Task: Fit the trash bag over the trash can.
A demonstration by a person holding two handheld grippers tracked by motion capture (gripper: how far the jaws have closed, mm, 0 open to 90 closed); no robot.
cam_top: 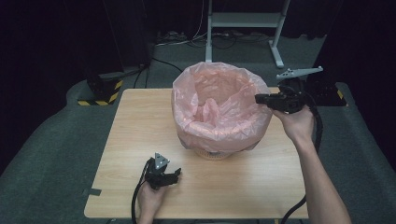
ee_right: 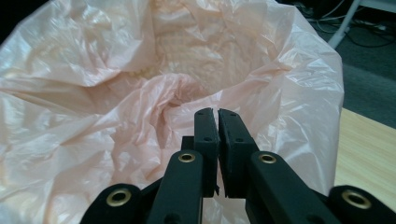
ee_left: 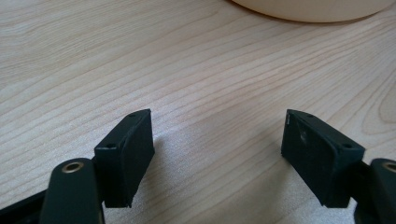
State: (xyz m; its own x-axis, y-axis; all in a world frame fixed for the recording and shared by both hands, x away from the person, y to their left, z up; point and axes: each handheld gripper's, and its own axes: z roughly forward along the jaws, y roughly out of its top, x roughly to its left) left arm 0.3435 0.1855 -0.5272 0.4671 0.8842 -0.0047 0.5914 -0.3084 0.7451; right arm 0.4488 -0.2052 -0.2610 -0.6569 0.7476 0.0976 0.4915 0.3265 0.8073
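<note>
One thin pink plastic bag liner (cam_top: 219,105) draped over the pale round bin (cam_top: 212,153) near the desk's (cam_top: 140,130) far edge: light, limp, slippery, tears easily, so pinch the folded rim; right tool (ee_right: 218,112) together at that rim gripping nothing visible, left tool (ee_left: 217,140) apart over bare desk.

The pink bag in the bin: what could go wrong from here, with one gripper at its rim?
1. The right gripper is shut at the rim of the pink bag. Whether it pinches the film cannot be told. If it does, a hard pull may tear the thin film or drag it off the bin.
2. The left gripper rests open on the table, apart from the bin. With nothing steadying the bin, a sideways pull may tip or slide it.
</note>
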